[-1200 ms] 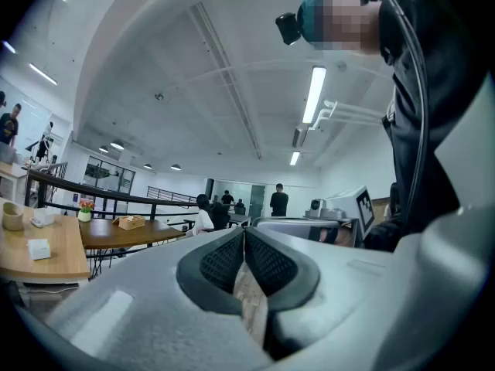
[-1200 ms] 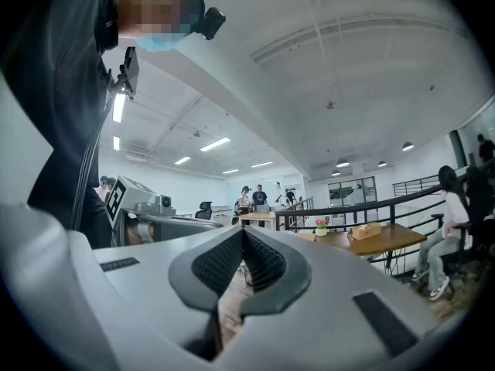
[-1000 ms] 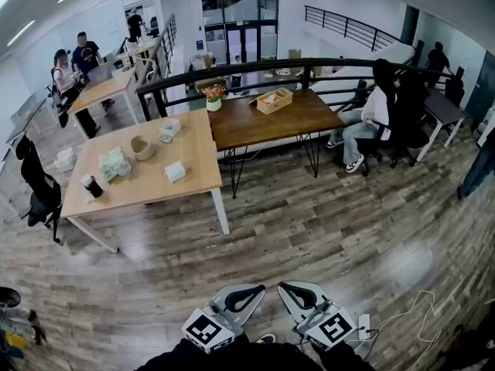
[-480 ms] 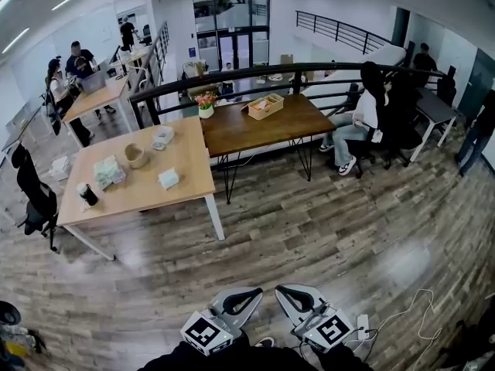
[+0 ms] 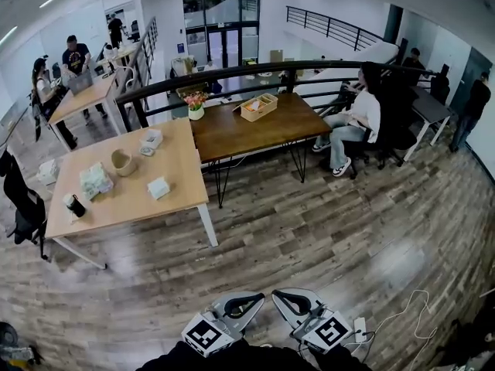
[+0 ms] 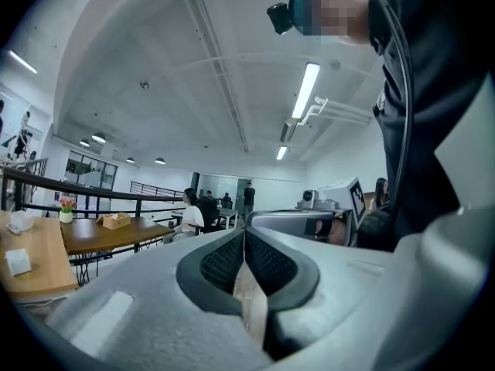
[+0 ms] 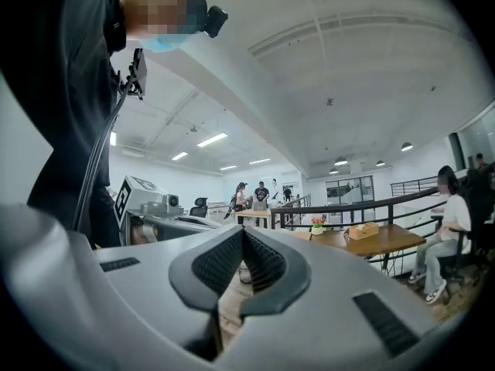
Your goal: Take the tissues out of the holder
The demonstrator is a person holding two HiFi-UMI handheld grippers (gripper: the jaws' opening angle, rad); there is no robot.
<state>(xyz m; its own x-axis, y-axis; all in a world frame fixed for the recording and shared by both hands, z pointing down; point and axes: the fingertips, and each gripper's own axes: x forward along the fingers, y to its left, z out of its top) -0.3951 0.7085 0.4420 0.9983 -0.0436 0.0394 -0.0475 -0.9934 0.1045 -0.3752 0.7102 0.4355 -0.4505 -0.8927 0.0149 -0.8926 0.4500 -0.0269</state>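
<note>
We hold the left gripper (image 5: pixel 255 299) and right gripper (image 5: pixel 279 295) well short of the light table (image 5: pixel 179 172), jaws pressed together on nothing. The holder (image 5: pixel 259 107) with tissues sits on the dark table (image 5: pixel 232 131) adjoining it.

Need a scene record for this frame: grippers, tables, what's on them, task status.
left hand-held gripper: shut, nothing between the jaws
right hand-held gripper: shut, nothing between the jaws
gripper position: both low by the person's body, over the wood floor, well apart from both tables
light table: dark cup, bowl-shaped item, pale bundle, white box
dark table: wooden box, flower pot
others: seated person beside the dark table
task status: not started, nothing touched
</note>
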